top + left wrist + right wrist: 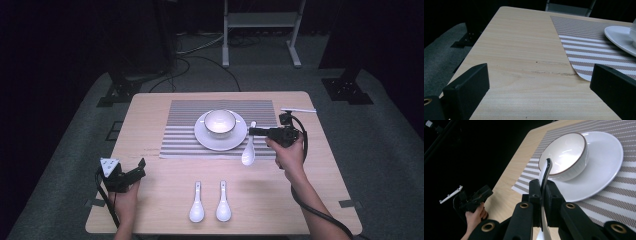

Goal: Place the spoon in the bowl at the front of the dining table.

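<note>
My right gripper point(254, 132) is shut on a white ceramic spoon point(249, 149), which hangs beside the plate at the placemat's right edge. In the right gripper view the jaws pinch the spoon point(545, 173) by its handle, and the handle tip points toward the white bowl point(564, 155). The bowl point(220, 122) stands on a white plate point(235, 141) in the middle of the striped placemat point(177, 130). My left gripper point(141, 167) rests open near the table's front left, over bare wood, its jaws wide apart in the left gripper view point(539, 87).
Two more white spoons point(197, 203) point(223, 202) lie side by side near the front edge. A thin white stick point(298, 109) lies at the back right of the table. Stand legs and cables sit on the floor beyond the far edge.
</note>
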The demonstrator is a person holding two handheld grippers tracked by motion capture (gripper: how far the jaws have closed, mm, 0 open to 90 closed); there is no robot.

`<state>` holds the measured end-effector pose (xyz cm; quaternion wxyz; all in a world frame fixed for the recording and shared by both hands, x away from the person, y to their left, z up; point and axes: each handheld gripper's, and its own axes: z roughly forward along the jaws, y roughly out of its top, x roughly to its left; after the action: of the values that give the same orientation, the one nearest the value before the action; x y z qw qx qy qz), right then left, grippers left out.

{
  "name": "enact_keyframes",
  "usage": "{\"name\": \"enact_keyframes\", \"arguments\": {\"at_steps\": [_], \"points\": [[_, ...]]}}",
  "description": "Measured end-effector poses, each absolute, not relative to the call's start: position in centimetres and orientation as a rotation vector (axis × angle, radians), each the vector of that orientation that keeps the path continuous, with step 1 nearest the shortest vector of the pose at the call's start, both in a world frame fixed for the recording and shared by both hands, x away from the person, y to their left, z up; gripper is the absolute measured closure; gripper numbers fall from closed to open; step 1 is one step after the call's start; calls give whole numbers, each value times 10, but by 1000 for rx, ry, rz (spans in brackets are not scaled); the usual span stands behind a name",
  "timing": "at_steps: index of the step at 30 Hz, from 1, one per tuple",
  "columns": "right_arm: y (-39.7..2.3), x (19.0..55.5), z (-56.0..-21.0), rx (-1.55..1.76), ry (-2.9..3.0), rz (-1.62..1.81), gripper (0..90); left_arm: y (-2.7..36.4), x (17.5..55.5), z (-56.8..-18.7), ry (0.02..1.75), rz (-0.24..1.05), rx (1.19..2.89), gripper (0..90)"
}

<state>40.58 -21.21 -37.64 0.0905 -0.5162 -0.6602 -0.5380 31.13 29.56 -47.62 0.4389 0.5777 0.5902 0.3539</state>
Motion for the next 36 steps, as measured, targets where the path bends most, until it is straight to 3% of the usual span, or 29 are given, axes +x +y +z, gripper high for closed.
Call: {"name": "enact_keyframes", "arguments": {"at_steps": [22, 36], "points": [[-180, 454, -354, -1629, -1897, -1677, 850, 296, 312, -476, 1464, 873, 1436, 11], [-177, 481, -358, -1748, -1775, -1691, 850, 296, 312, -476, 1462, 870, 1435, 11]]}}
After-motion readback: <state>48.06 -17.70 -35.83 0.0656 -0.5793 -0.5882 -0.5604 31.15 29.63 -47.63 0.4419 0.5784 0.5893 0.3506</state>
